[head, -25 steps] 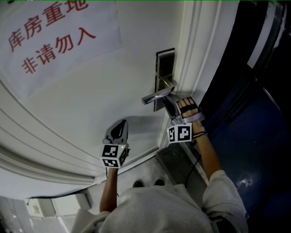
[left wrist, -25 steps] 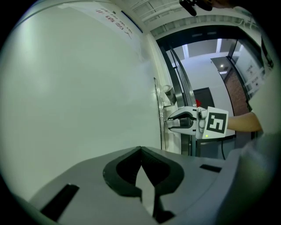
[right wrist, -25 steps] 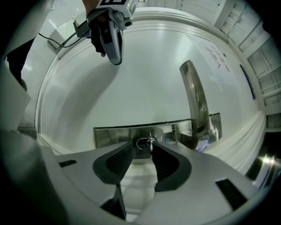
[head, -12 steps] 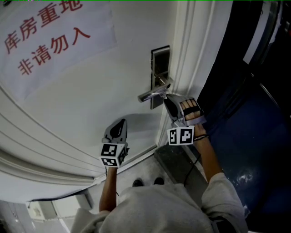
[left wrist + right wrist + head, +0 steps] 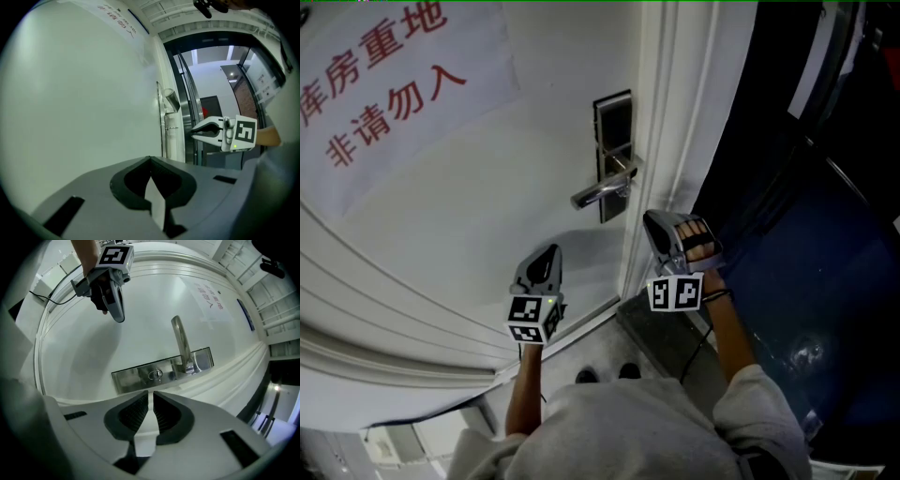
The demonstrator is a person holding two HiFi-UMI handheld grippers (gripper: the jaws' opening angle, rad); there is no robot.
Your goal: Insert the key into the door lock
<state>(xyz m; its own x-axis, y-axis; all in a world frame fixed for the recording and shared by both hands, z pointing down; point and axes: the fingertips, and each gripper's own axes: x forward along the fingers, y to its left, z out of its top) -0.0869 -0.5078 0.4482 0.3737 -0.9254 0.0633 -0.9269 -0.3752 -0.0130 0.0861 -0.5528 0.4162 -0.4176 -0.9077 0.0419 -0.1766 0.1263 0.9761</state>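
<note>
- The key [image 5: 156, 375] seems to be sitting in the lock plate [image 5: 136, 377] beside the handle [image 5: 182, 345]; if barely seated, it could be slipping out.
- The right gripper [image 5: 151, 393] is closing on nothing just off the plate, while the left gripper [image 5: 150, 160] is hanging clenched and empty, well below it.
- A smooth white door [image 5: 487, 216] is carrying the plate, and a dark area [image 5: 806, 281] is showing right of it.
</note>
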